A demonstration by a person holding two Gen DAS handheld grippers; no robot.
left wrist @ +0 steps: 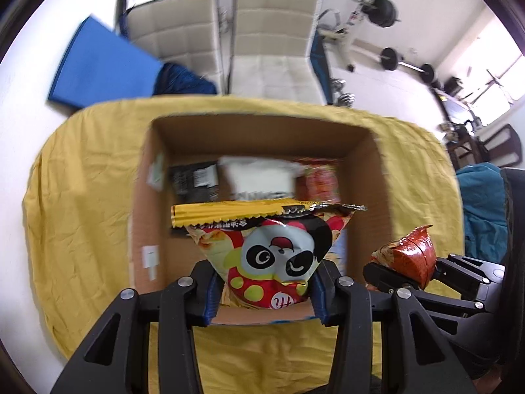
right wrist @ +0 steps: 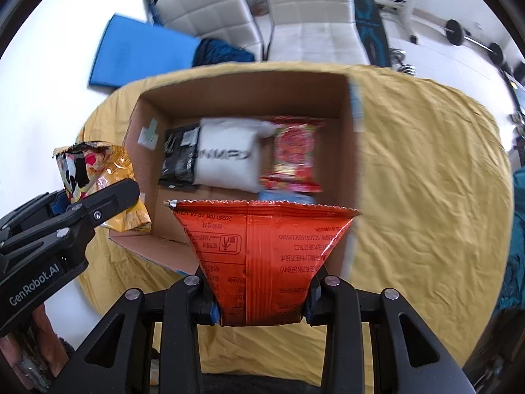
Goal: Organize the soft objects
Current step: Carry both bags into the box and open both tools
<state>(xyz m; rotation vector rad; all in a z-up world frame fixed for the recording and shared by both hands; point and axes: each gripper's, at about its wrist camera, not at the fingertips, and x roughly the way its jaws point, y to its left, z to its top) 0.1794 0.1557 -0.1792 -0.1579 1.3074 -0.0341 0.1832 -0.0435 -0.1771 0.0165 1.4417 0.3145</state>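
Now left jaws pinch the panda bag [left wrist: 275, 256], right jaws the red packet [right wrist: 262, 256], over the box [right wrist: 344, 151].

The right gripper [right wrist: 261, 295] is pinching an orange snack bag [right wrist: 262, 256] between its fingers, above the near wall of an open cardboard box [right wrist: 242, 93]. A black packet [right wrist: 178, 161], a white pouch [right wrist: 226, 159] and a red packet [right wrist: 293, 157] are lying side by side inside. At left, the left gripper [right wrist: 108, 197] is gripping a yellow panda bag [right wrist: 98, 174] over the yellow cloth [right wrist: 426, 180].

Both wrist views look forward and down from close above, sharing the slightly blurred cardboard box [left wrist: 367, 177] [right wrist: 341, 124] on yellow cloth [left wrist: 82, 197] [right wrist: 426, 180].
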